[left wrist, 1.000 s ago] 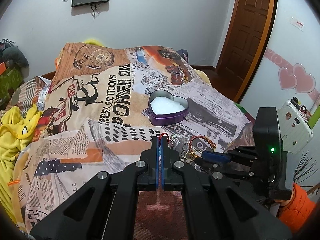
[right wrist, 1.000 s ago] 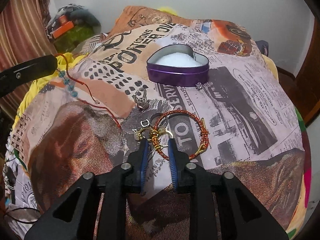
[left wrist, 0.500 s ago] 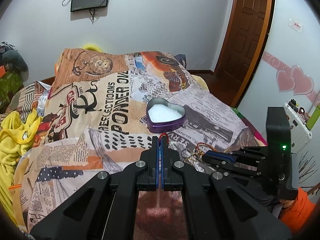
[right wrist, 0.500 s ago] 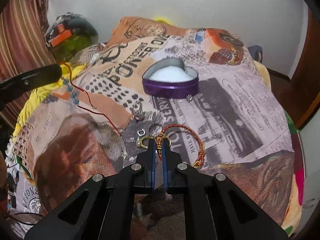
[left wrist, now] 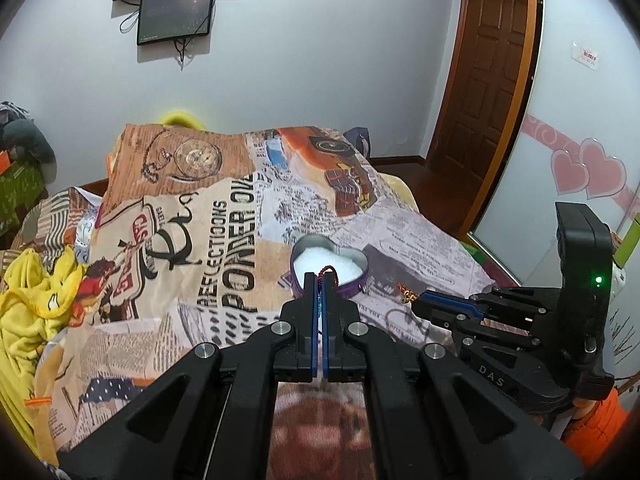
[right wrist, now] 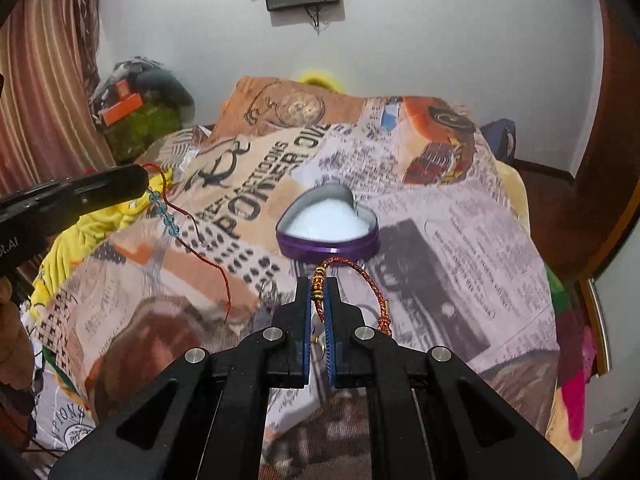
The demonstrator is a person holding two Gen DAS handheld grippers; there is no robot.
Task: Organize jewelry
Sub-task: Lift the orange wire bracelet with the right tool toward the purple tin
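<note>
Right gripper (right wrist: 319, 286) clamped on red-gold braided bracelet (right wrist: 362, 280) at its bead section, lifted off the bedspread (right wrist: 460, 240); loop arcs right, clasp end hanging down. Left gripper (left wrist: 320, 280) pinched on red beaded cord (right wrist: 188, 216), long axis trailing down-right to the bedspread. Heart-shaped purple tin (right wrist: 328, 236) just beyond both.

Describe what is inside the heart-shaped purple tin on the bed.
The heart-shaped purple tin holds a white padded filling; no jewelry shows on it. Its floor beneath the filling is covered, so unseen.

Newspaper-print bedspread (left wrist: 224, 240), yellow garment (left wrist: 28, 304), wall-mounted screen (left wrist: 174, 14), wooden door (left wrist: 494, 80).
</note>
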